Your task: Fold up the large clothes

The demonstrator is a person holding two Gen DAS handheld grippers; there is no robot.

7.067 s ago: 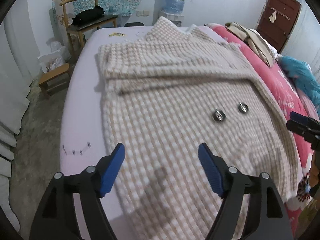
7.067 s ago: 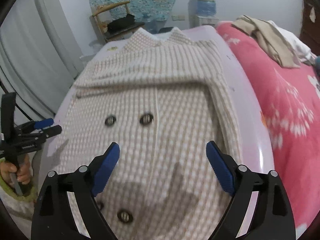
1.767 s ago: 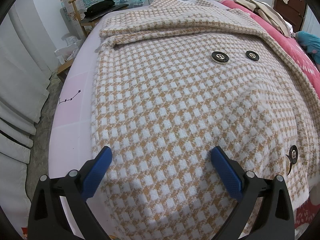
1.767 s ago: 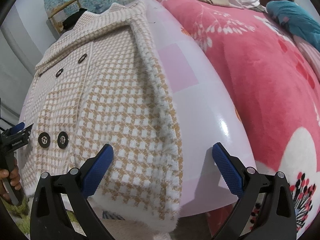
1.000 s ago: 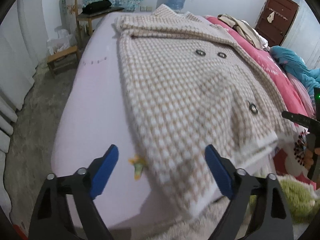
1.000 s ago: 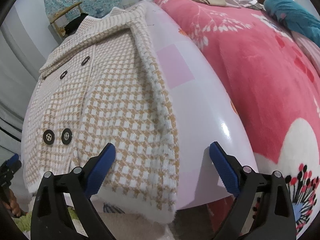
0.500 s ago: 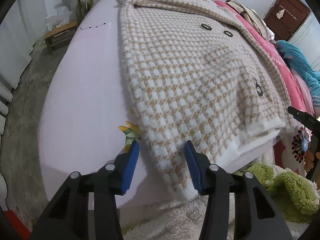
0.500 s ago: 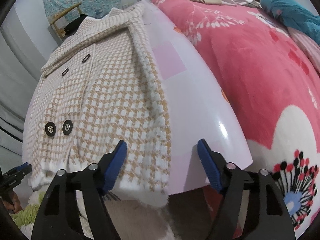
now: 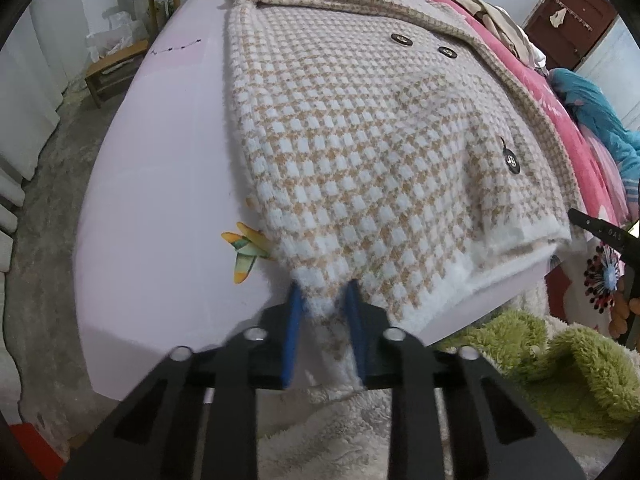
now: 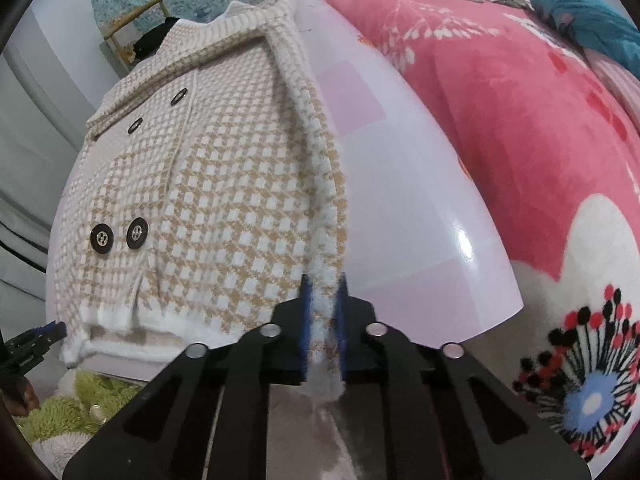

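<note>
Bedroom, pale pink bed [image 9: 160, 184] under a houndstooth coat [image 9: 360, 152] laid flat, buttons up, collar at far end, sleeves folded in. Pink floral blanket [image 10: 520, 100] to the right, chair [image 10: 132, 28] at the far wall, green fluffy rug [image 9: 560, 368] below the bed edge.

Both jaws wide apart half a second ago, now clamped. Left hand-held gripper [image 9: 322, 320] pinched on the coat's near-left hem corner, white trim bunched between the blue pads [image 9: 294, 320]. Right hand-held gripper [image 10: 323, 320] pinched on the near-right hem corner, at the fuzzy side edge, fabric squeezed between its pads [image 10: 306, 320]. Hem hanging slightly off the bed's near edge.

Meaning: grasp phase done on both bottom corners, fold itself not yet started. Likely next: lift together and carry hem toward collar for a halfway fold. Thick knit, heavy; grip probably shallow at the trim, so slipping out on lift is a risk. Uneven lift would skew the fold.
</note>
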